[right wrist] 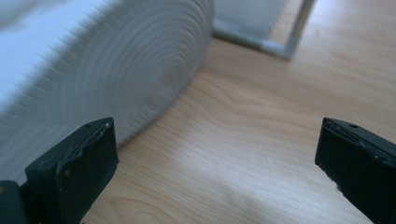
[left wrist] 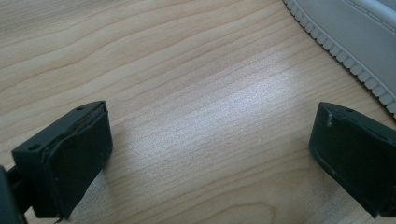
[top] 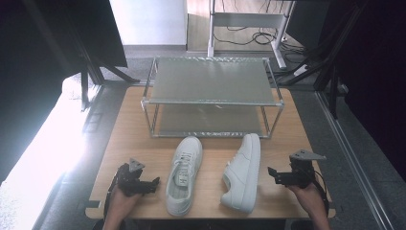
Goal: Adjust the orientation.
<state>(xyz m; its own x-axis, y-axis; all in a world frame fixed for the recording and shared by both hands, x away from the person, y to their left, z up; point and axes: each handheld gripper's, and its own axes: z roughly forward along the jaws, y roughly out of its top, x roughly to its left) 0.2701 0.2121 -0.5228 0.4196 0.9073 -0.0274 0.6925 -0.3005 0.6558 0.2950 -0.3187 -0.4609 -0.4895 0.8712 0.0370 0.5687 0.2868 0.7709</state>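
Observation:
Two white sneakers lie on the wooden table in front of a metal two-tier shoe rack. The left shoe stands upright, laces up. The right shoe lies tipped on its side, its ribbed sole turned toward my right gripper. My left gripper rests near the front edge, left of the left shoe, open over bare wood; the shoe's sole edge shows at upper right. My right gripper is open just right of the tipped shoe, nothing between its jaws.
Both rack shelves carry nothing. A rack leg stands ahead of the right gripper. Beyond the table are a tripod, a white desk frame and cables on the floor. The table's front edge runs just behind both hands.

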